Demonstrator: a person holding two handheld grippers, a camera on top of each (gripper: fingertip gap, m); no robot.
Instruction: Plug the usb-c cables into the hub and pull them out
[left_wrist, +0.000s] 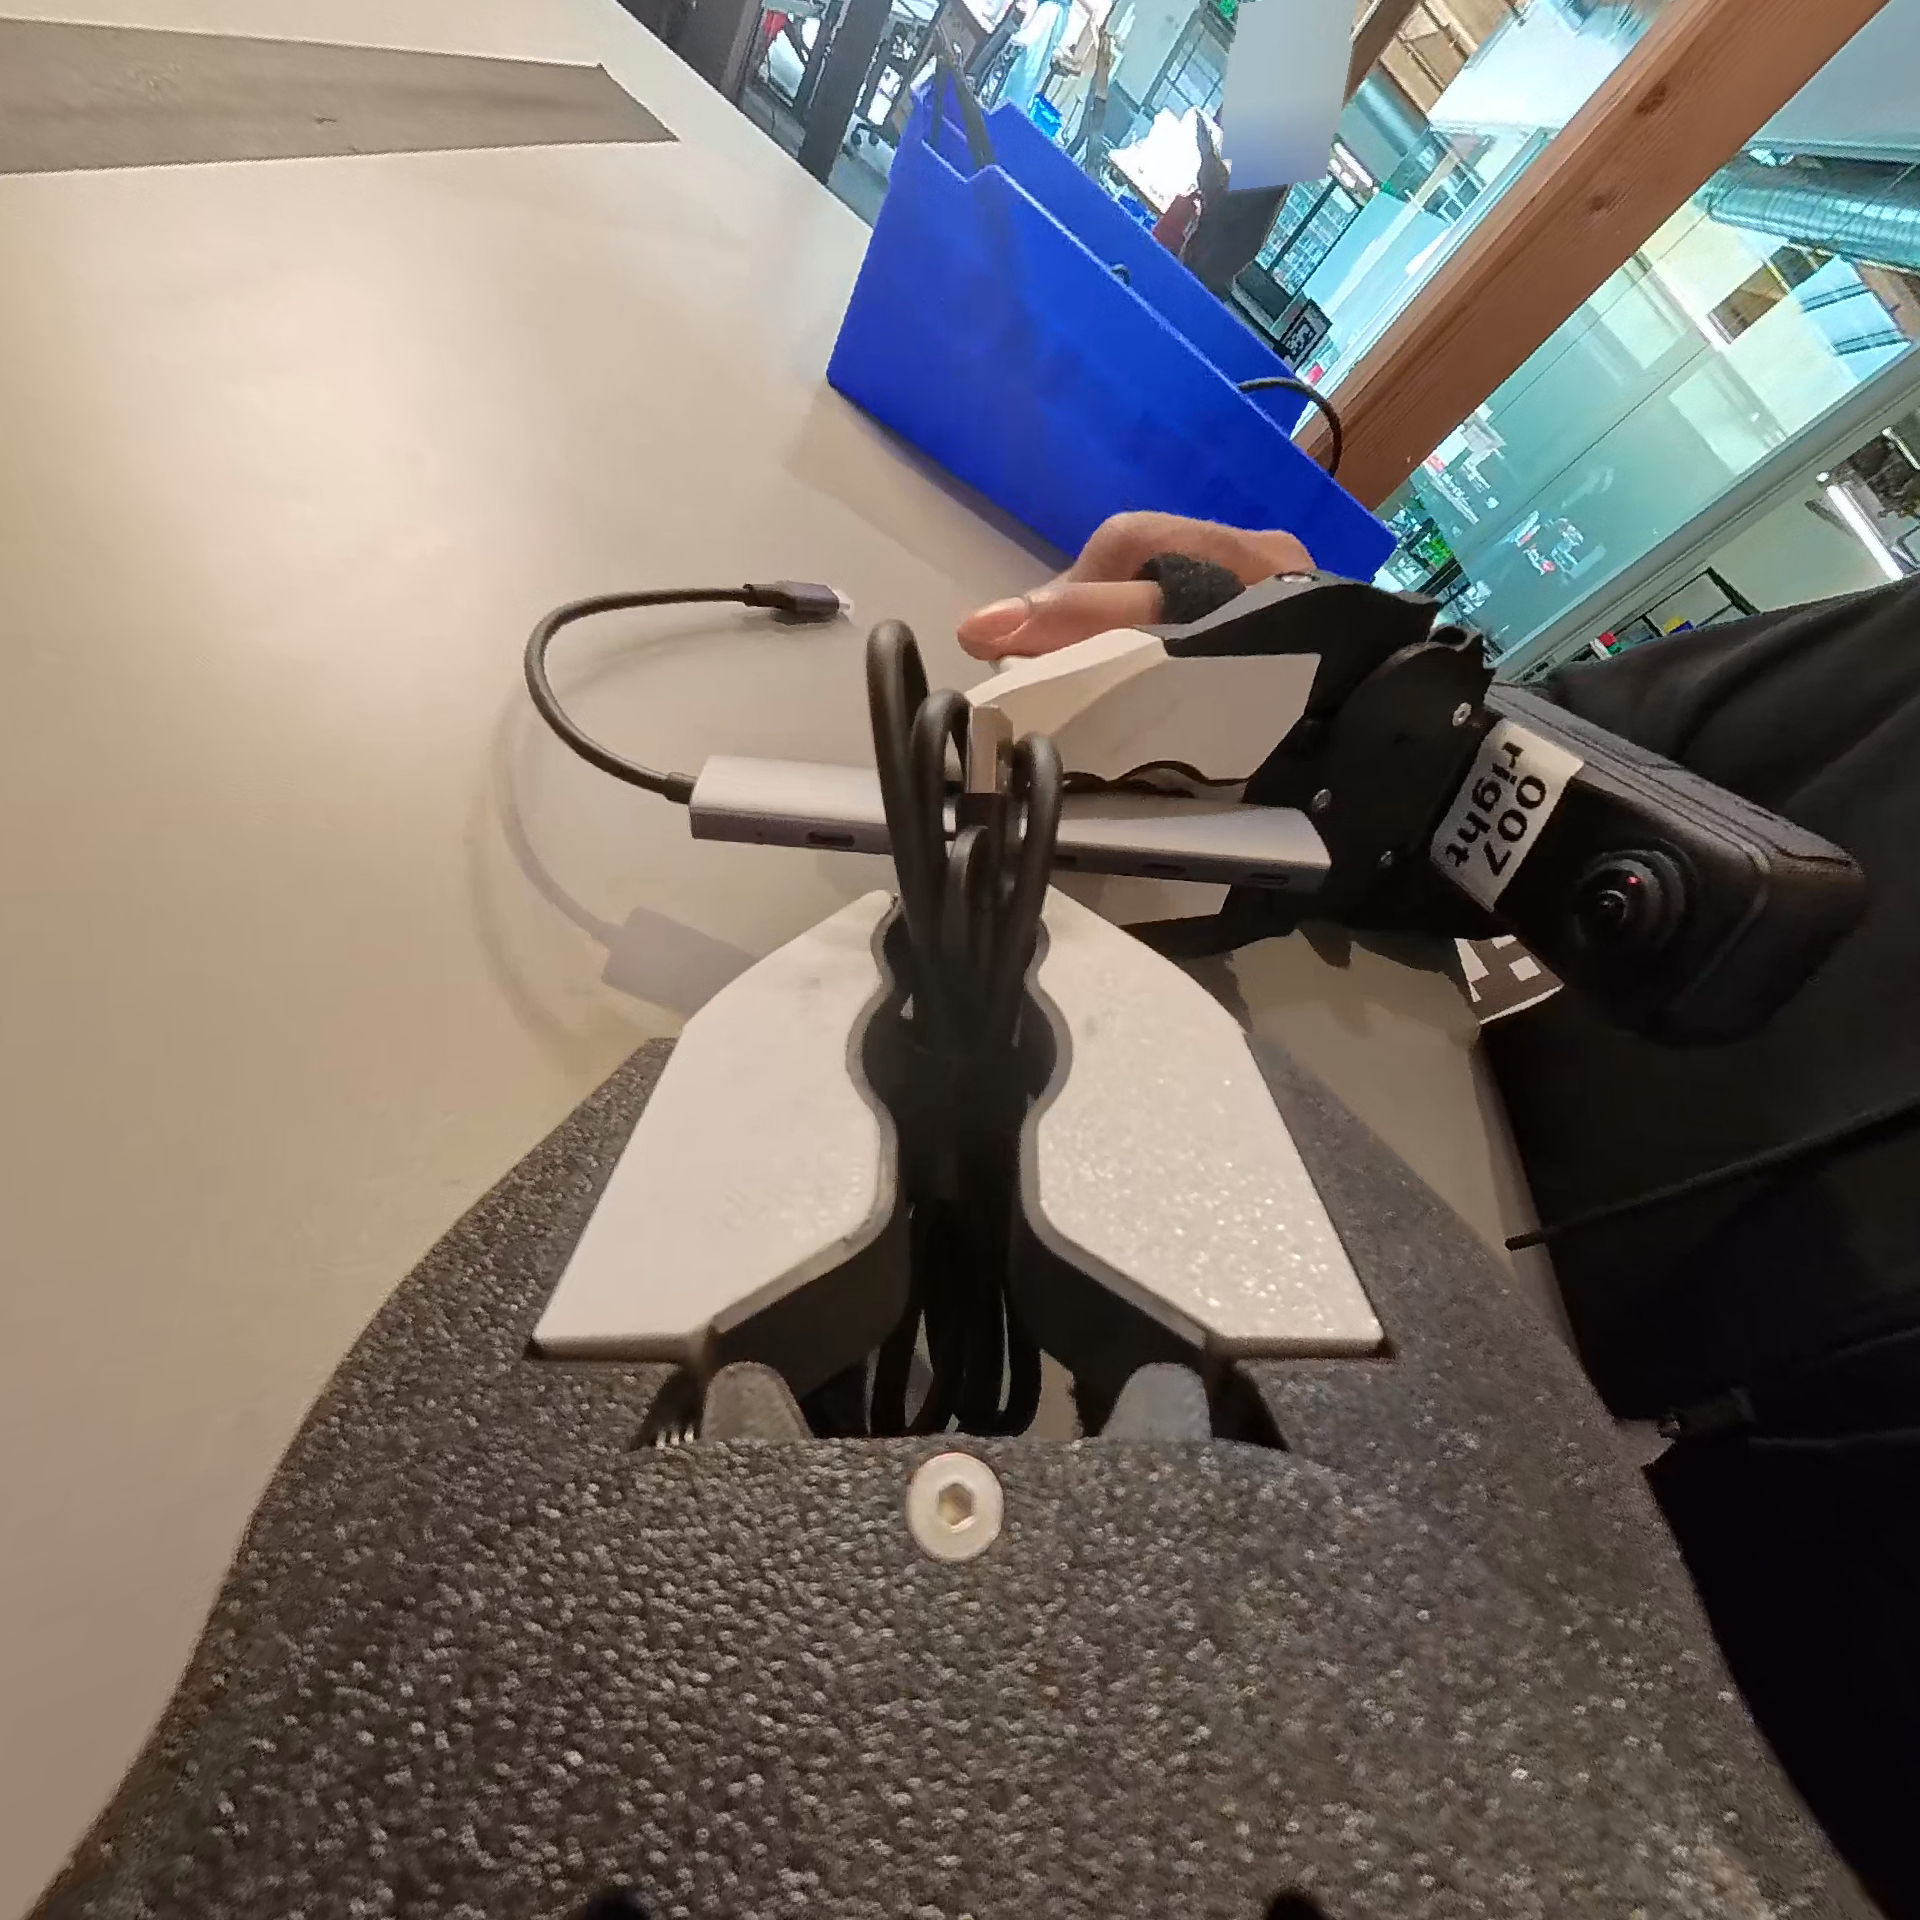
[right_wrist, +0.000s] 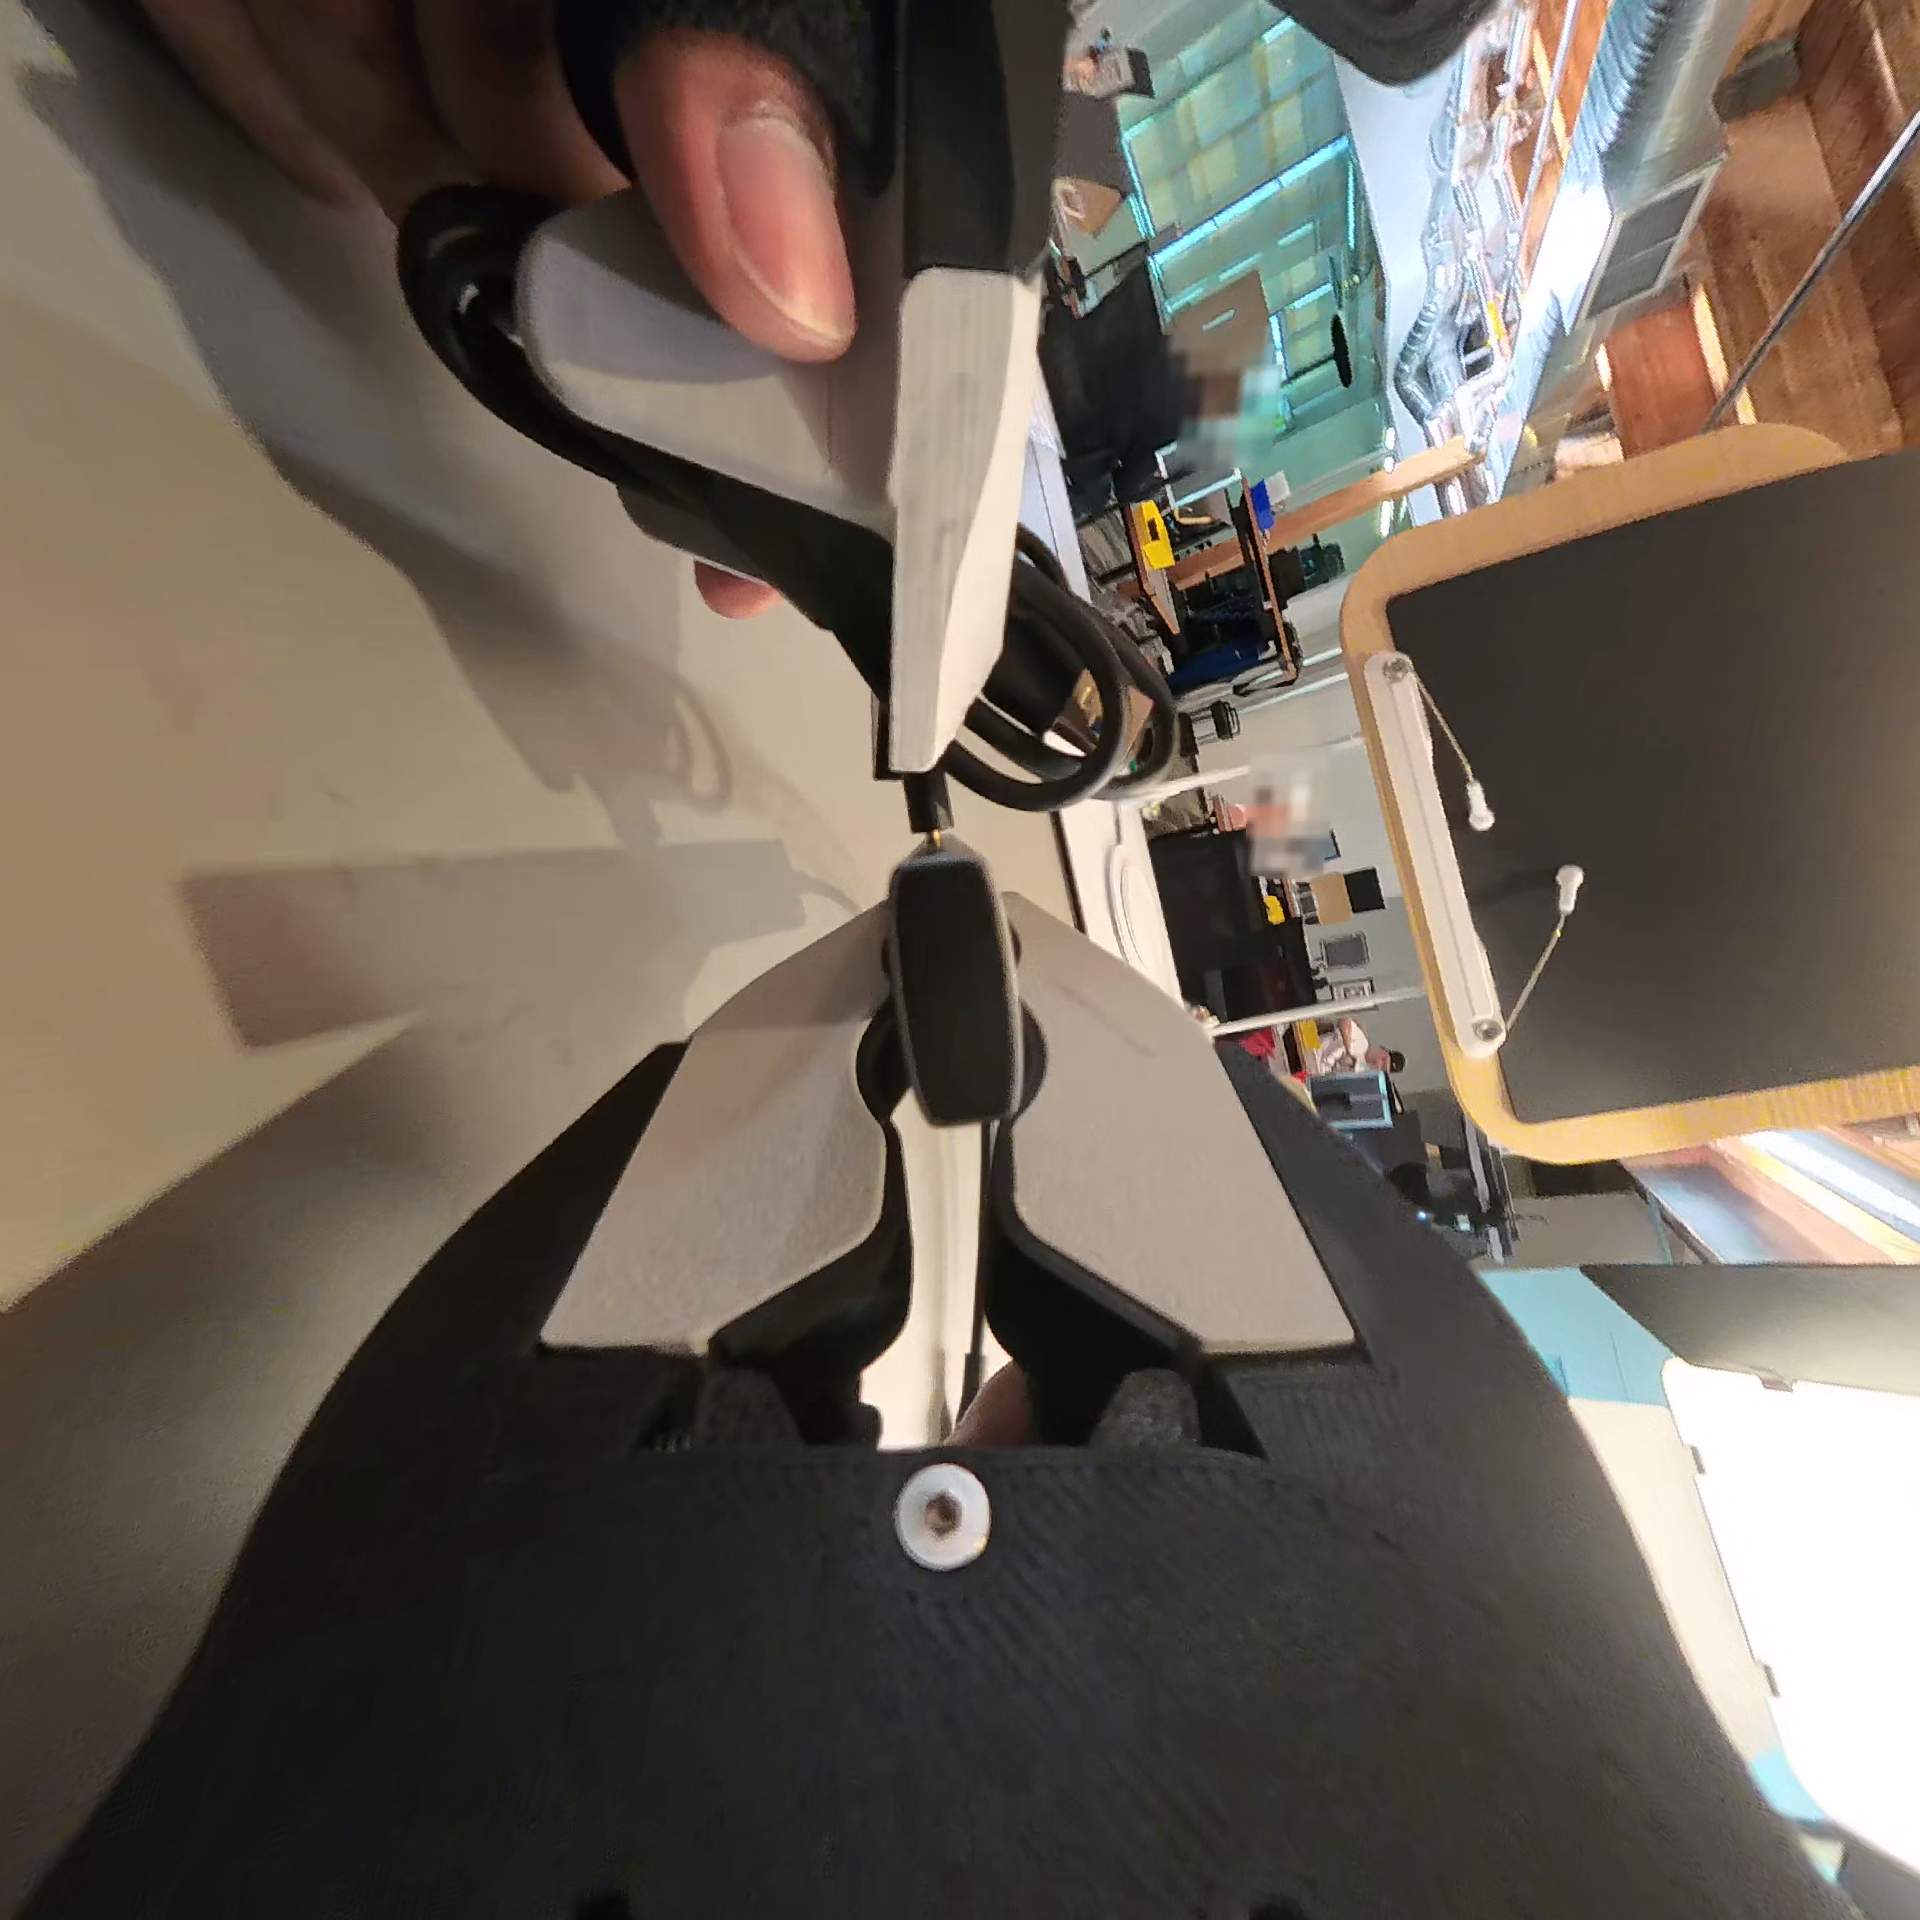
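My left gripper (left_wrist: 961, 925) is shut on a bundle of looped black cable (left_wrist: 966, 790), held off the white table (left_wrist: 312, 540). My right gripper (left_wrist: 1091, 800) is shut on the slim grey hub (left_wrist: 790, 805) and holds it level just beyond the bundle. The hub's own short lead curves left to a loose plug (left_wrist: 795, 601). In the right wrist view the hub (right_wrist: 951, 997) sits end-on in my right gripper (right_wrist: 951, 935). My left gripper (right_wrist: 899, 727) comes in from above, and the cable's small plug (right_wrist: 928, 802) meets the hub's port; how far in it is, I cannot tell.
A blue bin (left_wrist: 1039, 343) stands on the table behind the hub, with a black cable over its rim. A bare thumb (right_wrist: 769, 229) rests on the left gripper's finger. A black panel with a wooden rim (right_wrist: 1662, 779) stands to the right. Less than 4 cm separates the two grippers' tips.
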